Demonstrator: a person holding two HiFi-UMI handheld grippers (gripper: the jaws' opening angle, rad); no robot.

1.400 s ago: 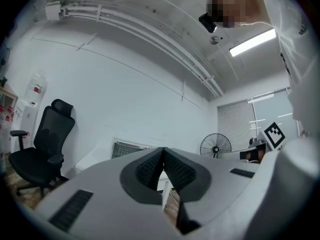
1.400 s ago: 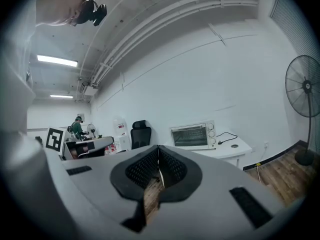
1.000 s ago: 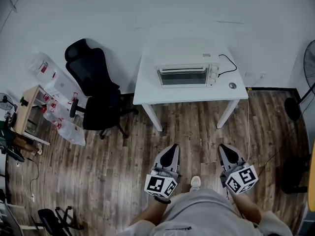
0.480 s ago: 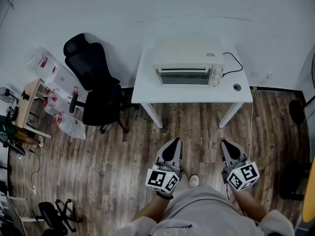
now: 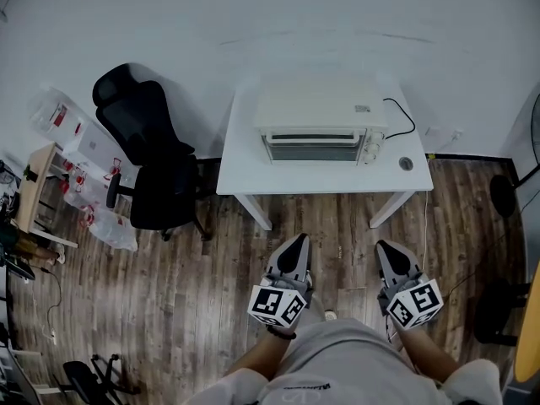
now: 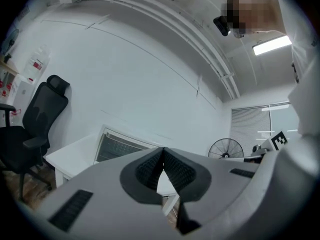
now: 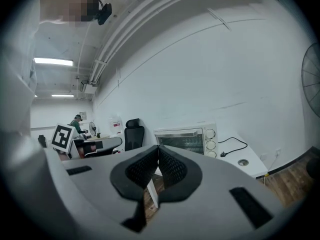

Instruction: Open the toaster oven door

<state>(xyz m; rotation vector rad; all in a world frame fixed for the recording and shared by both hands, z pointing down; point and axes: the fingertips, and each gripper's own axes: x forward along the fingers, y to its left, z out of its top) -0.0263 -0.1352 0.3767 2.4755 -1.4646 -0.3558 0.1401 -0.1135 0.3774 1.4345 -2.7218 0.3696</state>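
Observation:
A cream toaster oven (image 5: 318,126) stands on a white table (image 5: 245,172) against the wall, its glass door closed, with knobs at its right end. It also shows in the left gripper view as the toaster oven (image 6: 120,146) and in the right gripper view as the toaster oven (image 7: 187,140). My left gripper (image 5: 295,250) and right gripper (image 5: 387,253) are held side by side over the wood floor, well short of the table. Both are shut with nothing between the jaws, seen close up as the left gripper (image 6: 163,150) and the right gripper (image 7: 158,149).
A black office chair (image 5: 148,154) stands left of the table. A black cord (image 5: 403,117) and a small round object (image 5: 406,164) lie on the table's right end. Shelves with bags (image 5: 72,184) sit far left; a fan (image 6: 225,149) stands at the right.
The table and toaster oven have come nearer and lower in the head view as I walk forward. Both grippers stay shut, in the same place before me.

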